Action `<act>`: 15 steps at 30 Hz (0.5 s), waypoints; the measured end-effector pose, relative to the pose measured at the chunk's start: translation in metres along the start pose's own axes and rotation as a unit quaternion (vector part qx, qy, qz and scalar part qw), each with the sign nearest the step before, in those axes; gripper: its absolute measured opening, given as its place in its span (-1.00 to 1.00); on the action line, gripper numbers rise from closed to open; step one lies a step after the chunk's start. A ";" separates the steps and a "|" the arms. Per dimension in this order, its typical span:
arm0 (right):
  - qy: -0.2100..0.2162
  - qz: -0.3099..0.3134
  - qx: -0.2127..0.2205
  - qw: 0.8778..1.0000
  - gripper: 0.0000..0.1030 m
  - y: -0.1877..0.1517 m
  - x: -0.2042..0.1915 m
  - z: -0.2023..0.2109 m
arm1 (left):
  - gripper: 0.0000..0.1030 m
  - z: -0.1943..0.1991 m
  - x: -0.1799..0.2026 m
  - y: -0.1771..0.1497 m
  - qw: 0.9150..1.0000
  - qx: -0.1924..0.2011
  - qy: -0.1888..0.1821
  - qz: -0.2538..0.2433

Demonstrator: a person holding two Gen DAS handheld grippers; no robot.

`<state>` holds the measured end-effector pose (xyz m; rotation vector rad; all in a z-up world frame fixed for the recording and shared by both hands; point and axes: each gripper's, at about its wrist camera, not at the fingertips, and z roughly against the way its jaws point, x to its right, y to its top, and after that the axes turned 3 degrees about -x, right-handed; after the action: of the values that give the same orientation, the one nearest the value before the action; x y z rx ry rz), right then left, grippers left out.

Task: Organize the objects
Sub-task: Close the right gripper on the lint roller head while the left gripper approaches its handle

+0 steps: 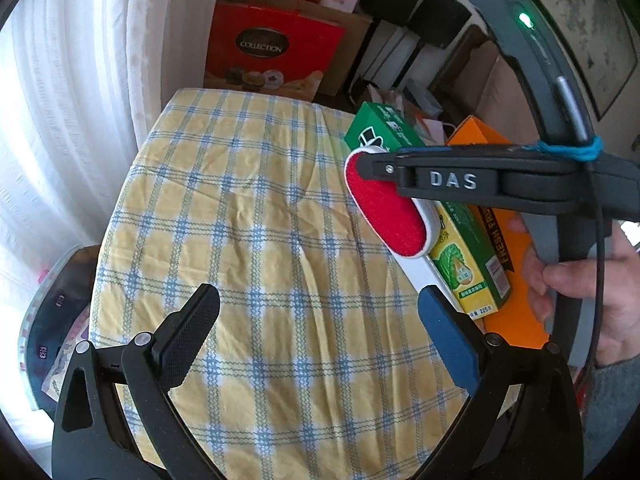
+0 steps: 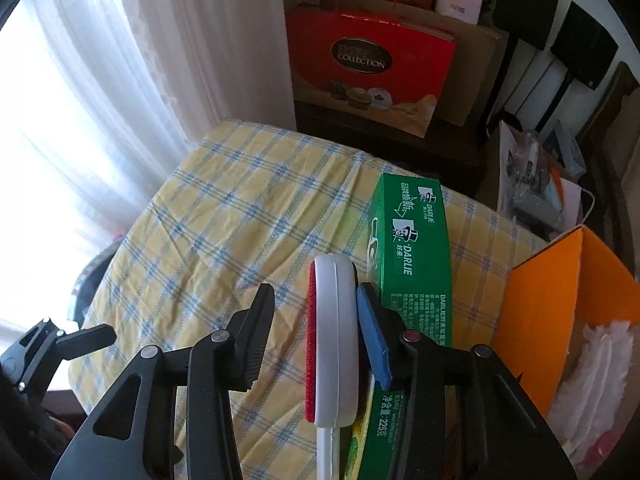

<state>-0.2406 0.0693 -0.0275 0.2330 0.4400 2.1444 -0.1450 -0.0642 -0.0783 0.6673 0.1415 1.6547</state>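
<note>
Much bare tablecloth (image 1: 240,208) left of brush (image 1: 386,212)

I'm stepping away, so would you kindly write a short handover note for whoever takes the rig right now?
Left gripper: open, empty, over the checked tablecloth.
Right gripper: open around the lint brush. The blue pad is against its white side and the black finger is clear of the red face, so it is not clamped.
Things: the brush stands on edge beside the green toothpaste box, which lies next to the open orange box.
Done: a fluffy item is already in the orange box.
Left: close on the brush. It and the toothpaste box probably still need putting away.
</note>
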 end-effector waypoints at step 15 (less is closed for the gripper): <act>0.000 -0.024 -0.004 1.000 -0.64 0.000 -0.004 0.004 | 0.92 -0.010 0.011 -0.011 0.999 -0.011 -0.032 0.017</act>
<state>-0.2375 0.0672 -0.0235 0.2152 0.4319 2.0988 -0.1407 -0.0490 -0.0878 0.7079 0.0663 1.6633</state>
